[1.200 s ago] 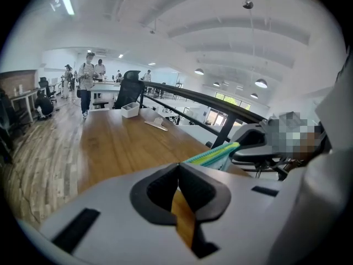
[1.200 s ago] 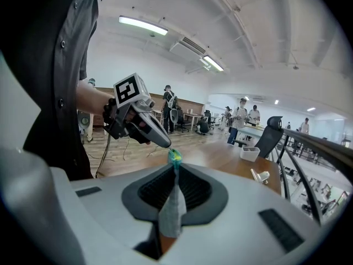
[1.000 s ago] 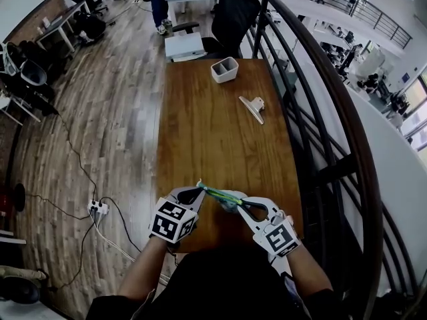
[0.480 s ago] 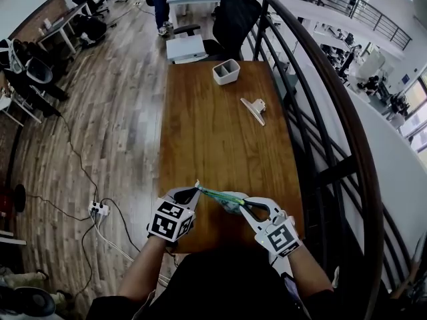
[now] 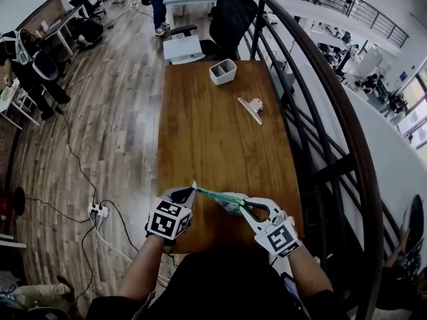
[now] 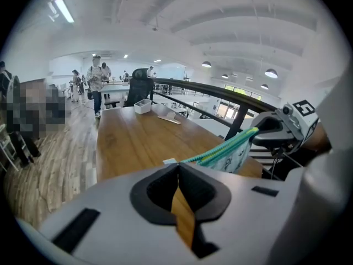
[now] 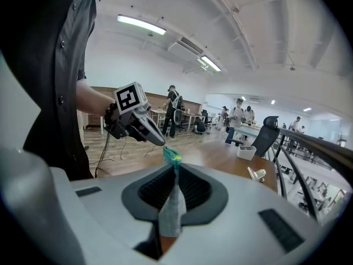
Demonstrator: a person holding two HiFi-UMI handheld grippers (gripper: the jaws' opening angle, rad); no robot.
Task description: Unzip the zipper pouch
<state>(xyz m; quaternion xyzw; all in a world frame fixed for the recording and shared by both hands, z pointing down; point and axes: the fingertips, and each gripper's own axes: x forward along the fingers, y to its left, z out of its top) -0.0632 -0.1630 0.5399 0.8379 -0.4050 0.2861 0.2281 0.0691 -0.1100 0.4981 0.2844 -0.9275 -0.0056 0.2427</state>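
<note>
**Unzipping a pouch with two hand grippers: mid-pull notes**

Big stuff first: long wooden table (image 5: 213,132) with a dark railing (image 5: 313,79) down its right side. A white tub (image 5: 224,71) and a pale clip (image 5: 252,109) sit at the far end, well away from the action. All the work is at the near end, right in front of the person.

The left gripper (image 5: 193,187) has its jaws fully together. From its own camera it looks pinched on a small pale zipper tab (image 6: 170,162) poking out at the tips. The right gripper (image 5: 235,203) is nearly closed too, with a fold of the pouch (image 7: 171,208) clamped between its pads and the teal end of the zipper (image 7: 172,158) just past the tips.

The pouch (image 5: 230,202) hangs in the air between the two grippers, above the near edge of the table and not resting on it as far as I can tell.

How I'd do this step:
- Right side is the anchor, so just hold that fabric firm.
- Left side should pull straight along the line of the teeth, not up or sideways, or the slider jams.
- Leave a bit of tension in the zipper so the cloth doesn't bunch.
- That tab is tiny, so a slip seems like the main risk.

Orientation: the long axis follows the zipper (image 5: 217,194), running from the left gripper across to the right one. In the head view the left end sits a little farther out over the table. The zipper edge faces up and the body droops below it.
</note>
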